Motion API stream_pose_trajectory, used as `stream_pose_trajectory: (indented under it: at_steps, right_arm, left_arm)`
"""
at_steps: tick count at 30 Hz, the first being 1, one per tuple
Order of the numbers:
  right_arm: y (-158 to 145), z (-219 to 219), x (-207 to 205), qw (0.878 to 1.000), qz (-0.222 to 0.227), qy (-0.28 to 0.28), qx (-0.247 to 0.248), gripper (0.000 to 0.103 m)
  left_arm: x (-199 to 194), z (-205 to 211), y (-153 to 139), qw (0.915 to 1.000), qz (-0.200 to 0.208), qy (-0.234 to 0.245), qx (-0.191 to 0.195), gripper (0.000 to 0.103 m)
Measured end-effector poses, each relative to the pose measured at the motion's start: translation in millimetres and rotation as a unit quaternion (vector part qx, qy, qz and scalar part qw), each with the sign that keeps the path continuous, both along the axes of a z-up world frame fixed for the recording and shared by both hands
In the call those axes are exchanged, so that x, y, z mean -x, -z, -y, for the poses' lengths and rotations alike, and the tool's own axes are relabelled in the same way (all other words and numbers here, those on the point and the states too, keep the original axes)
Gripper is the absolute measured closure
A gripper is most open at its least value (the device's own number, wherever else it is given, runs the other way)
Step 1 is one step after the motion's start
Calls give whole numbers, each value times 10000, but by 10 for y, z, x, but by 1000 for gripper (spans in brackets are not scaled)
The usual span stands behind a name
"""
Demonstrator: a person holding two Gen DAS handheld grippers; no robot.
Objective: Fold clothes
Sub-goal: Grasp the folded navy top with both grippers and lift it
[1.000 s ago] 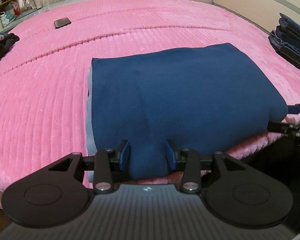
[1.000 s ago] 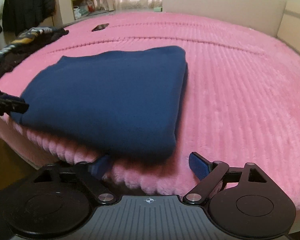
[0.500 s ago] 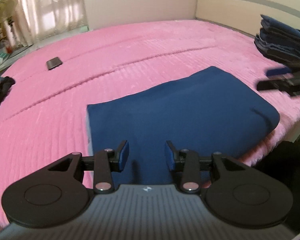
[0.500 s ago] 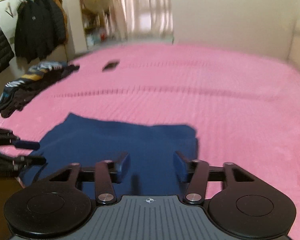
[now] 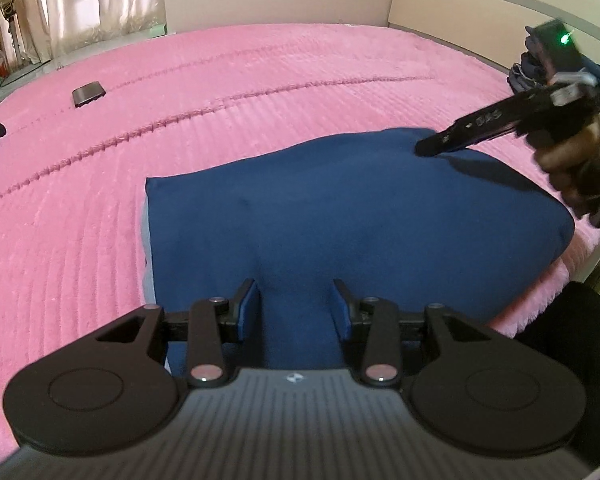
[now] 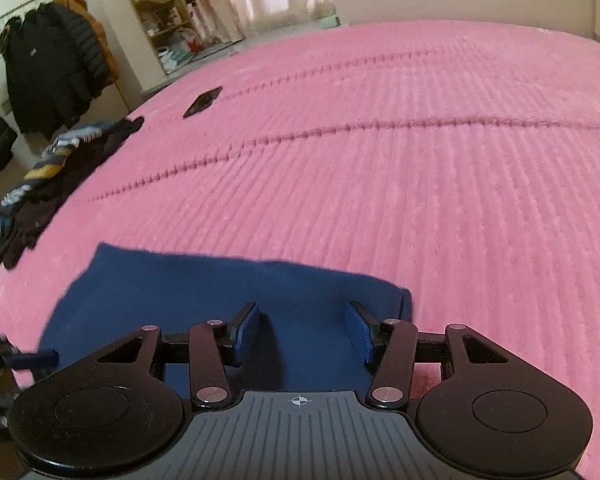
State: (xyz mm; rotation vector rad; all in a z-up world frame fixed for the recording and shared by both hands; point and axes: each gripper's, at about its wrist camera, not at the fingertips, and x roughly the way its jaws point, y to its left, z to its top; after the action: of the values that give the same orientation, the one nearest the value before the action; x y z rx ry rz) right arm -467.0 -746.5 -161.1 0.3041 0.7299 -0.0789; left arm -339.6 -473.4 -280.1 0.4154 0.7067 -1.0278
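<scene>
A folded navy blue garment (image 5: 360,216) lies flat on the pink bed (image 5: 220,88) near its front edge. My left gripper (image 5: 296,300) is open and empty, held just above the garment's near side. My right gripper (image 6: 304,328) is open and empty, above the garment (image 6: 204,284) near its right fold. In the left wrist view the right gripper (image 5: 432,146) comes in from the right, its tip over the garment's far right corner.
A dark phone (image 5: 88,93) lies on the far left of the bed. A heap of dark and striped clothes (image 6: 48,176) sits at the bed's left edge. A stack of folded dark clothes (image 5: 540,68) is at the right. Coats (image 6: 56,64) hang beyond the bed.
Both grippers have risen from the bed's edge to above the garment. The right gripper swung in over the garment's far right corner. The garment has not moved.
</scene>
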Motion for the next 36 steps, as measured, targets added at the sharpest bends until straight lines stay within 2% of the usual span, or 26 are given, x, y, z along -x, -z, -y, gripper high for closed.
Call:
stream_pose_trajectory:
  at_steps: [2, 5, 6, 7, 8, 10, 13, 15, 17, 19, 21, 22, 25, 27, 28, 31, 32, 33, 35, 36]
  right_arm:
    - [-117, -173, 183, 9990, 143, -278, 334, 50]
    - [-291, -432, 458, 9935, 357, -694, 833, 13]
    - [-350, -519, 550, 9906, 428, -832, 999, 13]
    - [-401, -612, 643, 9869, 480, -979, 1186, 13]
    - [-362, -786, 757, 9783, 301, -1241, 1631, 13]
    - [-230, -1103, 934, 9548, -58, -1765, 2390, 14]
    - [-14, -1449, 1093, 9190, -324, -2346, 3151, 15]
    - [115, -1561, 1062, 8983, -487, -2453, 3614, 39]
    - [207, -1592, 963, 8840, -577, -2423, 3957, 46]
    - [274, -1589, 868, 8736, -642, -2440, 4162, 51]
    - [222, -1569, 814, 8762, -618, -2449, 4105, 64]
    - [193, -1557, 790, 8780, -602, -2447, 4070, 67]
    - [-5, -1452, 782, 8993, -389, -2212, 3753, 69]
    - [-72, -1454, 798, 9070, -332, -2105, 3633, 69]
    - [-100, -1458, 809, 9103, -305, -2057, 3579, 69]
    - [4, -1548, 945, 9056, -284, -2096, 3676, 68]
    - [60, -1608, 1009, 8970, -218, -2119, 3874, 63]
    - [83, -1656, 1033, 8936, -133, -2118, 3956, 51]
    - [129, -1751, 1082, 8864, 37, -2115, 4118, 39]
    - [152, -1798, 1104, 8827, 116, -2114, 4195, 38]
  left_arm:
    - [1, -5, -9, 10000, 6, 1, 15, 66]
    - [66, -94, -68, 9997, 235, 47, 25, 66]
    - [95, -137, -96, 9993, 371, 73, 17, 66]
    - [133, -192, -118, 9983, 562, 144, -17, 65]
    - [182, -260, -134, 9963, 809, 262, -79, 64]
    - [285, -402, -153, 9902, 1276, 538, -193, 58]
    - [504, -528, -129, 9765, 1856, 1053, -289, 48]
    - [669, -554, -86, 9654, 2164, 1414, -350, 41]
    - [834, -581, -44, 9519, 2468, 1772, -410, 36]
    - [979, -513, 31, 9375, 2751, 2061, -542, 36]
    - [1094, -384, 116, 9214, 3070, 2279, -690, 35]
    - [1150, -315, 161, 9121, 3244, 2382, -777, 34]
    - [1251, -89, 305, 8829, 3760, 2581, -1115, 34]
    - [1254, 47, 398, 8639, 4086, 2611, -1360, 34]
    - [1230, 101, 425, 8568, 4203, 2594, -1483, 38]
    - [1130, 198, 484, 8368, 4478, 2555, -1843, 61]
    - [1095, 200, 488, 8369, 4439, 2585, -1889, 71]
    - [1067, 201, 478, 8411, 4348, 2603, -1891, 75]
    - [1015, 196, 440, 8534, 4131, 2588, -1844, 79]
    - [990, 197, 408, 8617, 3998, 2557, -1795, 80]
